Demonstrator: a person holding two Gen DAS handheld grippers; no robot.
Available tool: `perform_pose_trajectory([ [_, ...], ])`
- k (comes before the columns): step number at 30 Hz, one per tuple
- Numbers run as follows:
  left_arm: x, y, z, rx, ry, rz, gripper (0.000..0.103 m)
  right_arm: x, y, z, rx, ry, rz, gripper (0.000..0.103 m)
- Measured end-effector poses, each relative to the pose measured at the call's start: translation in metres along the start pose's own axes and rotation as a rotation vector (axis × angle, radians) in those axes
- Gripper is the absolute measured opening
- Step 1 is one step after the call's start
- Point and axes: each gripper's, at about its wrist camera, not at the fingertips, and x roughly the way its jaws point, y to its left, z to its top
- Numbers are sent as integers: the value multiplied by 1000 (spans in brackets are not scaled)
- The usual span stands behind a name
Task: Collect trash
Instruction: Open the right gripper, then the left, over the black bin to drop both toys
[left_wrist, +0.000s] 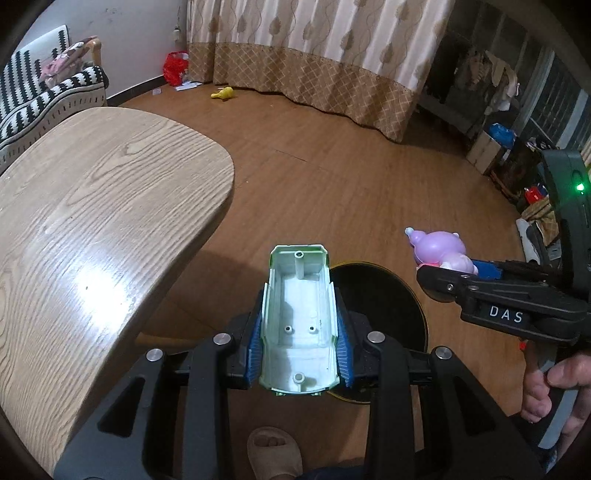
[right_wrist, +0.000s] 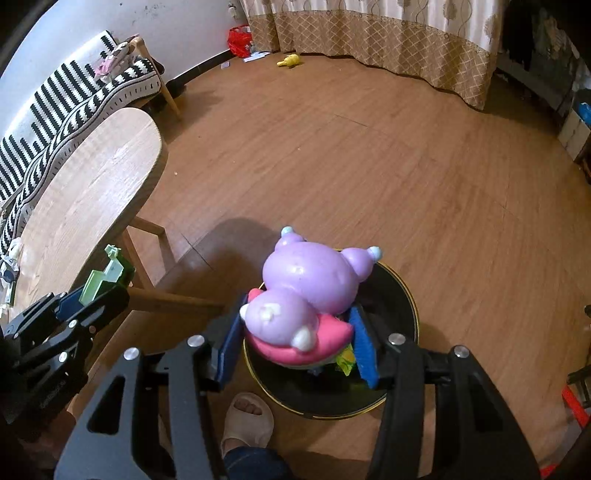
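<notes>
My left gripper (left_wrist: 300, 349) is shut on a pale green plastic toy shell (left_wrist: 299, 321), held hollow side up beside the left rim of a round black trash bin (left_wrist: 384, 306) on the floor. It also shows in the right wrist view (right_wrist: 105, 278). My right gripper (right_wrist: 295, 341) is shut on a purple and pink plush-like toy (right_wrist: 310, 291), held above the bin's opening (right_wrist: 399, 317). The toy also shows in the left wrist view (left_wrist: 439, 249). Something yellow-green (right_wrist: 345, 360) lies inside the bin.
A light wooden table (left_wrist: 92, 221) stands to the left. A striped sofa (right_wrist: 74, 99) is behind it. A yellow toy (left_wrist: 222, 93) and a red bag (left_wrist: 175, 66) lie by the curtain. Boxes and clutter (left_wrist: 495, 147) line the right wall. My slippered foot (right_wrist: 247, 421) is below.
</notes>
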Motion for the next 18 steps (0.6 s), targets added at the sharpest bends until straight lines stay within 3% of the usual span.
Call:
perform_pose_trajectory([
  [6,5,-3,2,7,10,-19,32,-4,-5,1,29,-11,-2,57],
  [8,8,-7,2,14,13,-27,32,-5,-8,0,44,-15,-6,67],
  [18,23,-23,0,40,39,-67,32,-15,-19,-1,107,-51,-10,73],
])
